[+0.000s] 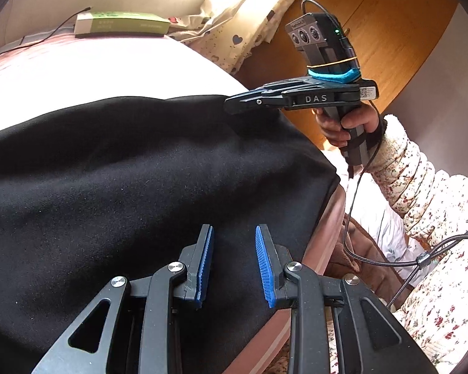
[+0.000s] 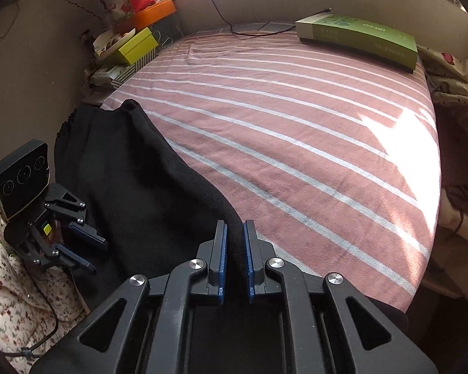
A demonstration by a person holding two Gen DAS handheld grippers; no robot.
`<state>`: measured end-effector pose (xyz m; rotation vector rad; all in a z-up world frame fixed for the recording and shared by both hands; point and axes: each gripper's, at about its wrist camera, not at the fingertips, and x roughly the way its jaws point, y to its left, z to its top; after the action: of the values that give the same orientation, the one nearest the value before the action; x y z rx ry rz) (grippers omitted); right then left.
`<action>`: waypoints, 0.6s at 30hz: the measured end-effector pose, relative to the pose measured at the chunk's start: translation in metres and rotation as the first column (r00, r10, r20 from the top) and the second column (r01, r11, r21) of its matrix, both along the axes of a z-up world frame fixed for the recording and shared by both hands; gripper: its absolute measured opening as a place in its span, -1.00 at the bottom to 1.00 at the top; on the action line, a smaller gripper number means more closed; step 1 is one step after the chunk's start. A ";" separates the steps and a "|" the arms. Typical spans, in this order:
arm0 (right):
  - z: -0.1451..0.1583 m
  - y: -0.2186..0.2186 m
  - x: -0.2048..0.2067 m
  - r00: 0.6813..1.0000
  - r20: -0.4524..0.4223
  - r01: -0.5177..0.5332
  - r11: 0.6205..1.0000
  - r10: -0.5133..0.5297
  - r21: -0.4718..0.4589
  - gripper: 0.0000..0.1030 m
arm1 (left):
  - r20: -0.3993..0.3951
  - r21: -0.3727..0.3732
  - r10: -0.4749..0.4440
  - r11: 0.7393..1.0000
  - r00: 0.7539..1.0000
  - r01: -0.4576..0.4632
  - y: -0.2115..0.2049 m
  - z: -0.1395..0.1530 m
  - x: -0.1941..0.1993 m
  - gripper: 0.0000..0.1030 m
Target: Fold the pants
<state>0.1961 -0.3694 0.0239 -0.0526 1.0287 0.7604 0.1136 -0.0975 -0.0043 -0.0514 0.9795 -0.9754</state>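
Note:
Black pants point(image 1: 124, 171) lie spread over the near edge of a pink striped bed point(image 2: 296, 140). In the left wrist view my left gripper point(image 1: 234, 229) hovers over the cloth near the bed's edge, its blue pads apart with nothing pinched. My right gripper point(image 2: 235, 243) is shut on the pants' point(image 2: 134, 187) right edge, a fold of black fabric running up between its pads. From the left wrist view the right gripper point(image 1: 234, 104) sits at the pants' far corner, held by a hand point(image 1: 352, 124) in a floral sleeve. The left gripper point(image 2: 96, 257) shows at the lower left of the right wrist view.
A green box point(image 2: 358, 39) lies at the bed's far side by a black cable point(image 2: 221, 15). Boxes and bags point(image 2: 134, 46) crowd a ledge at the far left. A heart-print curtain point(image 1: 234, 15) and a wooden cabinet point(image 1: 374, 31) stand beyond the bed.

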 end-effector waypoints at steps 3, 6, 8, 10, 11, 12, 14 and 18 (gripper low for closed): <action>0.019 -0.002 -0.022 0.999 0.038 -0.017 0.999 0.016 0.030 -0.85 | 0.011 0.013 -0.004 1.000 1.000 0.004 -0.001 0.002 -0.002 0.18; 0.039 -0.001 -0.052 0.997 0.063 -0.056 0.996 0.052 0.069 -0.85 | 0.007 0.007 -0.008 1.000 1.000 0.008 0.001 0.001 -0.001 0.18; 0.041 0.002 -0.073 0.994 0.048 -0.106 0.988 0.101 0.117 -0.86 | 0.004 -0.003 -0.007 1.000 1.000 0.007 0.001 0.001 -0.001 0.18; 0.027 0.013 -0.087 0.991 0.003 -0.132 0.988 0.132 0.081 -0.86 | 0.001 -0.013 -0.009 1.000 1.000 0.009 0.001 0.000 0.001 0.18; 0.018 0.017 -0.089 0.990 -0.022 -0.137 0.989 0.138 0.054 -0.85 | 0.000 -0.014 -0.010 1.000 1.000 0.010 0.001 0.000 0.001 0.18; 0.011 0.019 -0.088 0.989 -0.042 -0.137 0.990 0.139 0.040 -0.85 | 0.002 -0.014 -0.013 1.000 1.000 0.013 0.002 0.000 0.002 0.18; 0.007 0.016 -0.080 0.992 -0.058 -0.110 0.992 0.113 0.063 -0.85 | 0.005 -0.006 -0.017 1.000 1.000 0.017 0.000 0.001 0.002 0.18; 0.030 -0.011 -0.049 1.000 -0.009 0.016 0.986 -0.015 0.165 -0.74 | 0.015 0.005 -0.022 1.000 1.000 0.022 -0.002 0.002 0.000 0.18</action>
<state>0.1472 -0.3807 0.0538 0.1005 0.9690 0.8300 0.1137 -0.0993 -0.0022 -0.0296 0.9700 -0.9924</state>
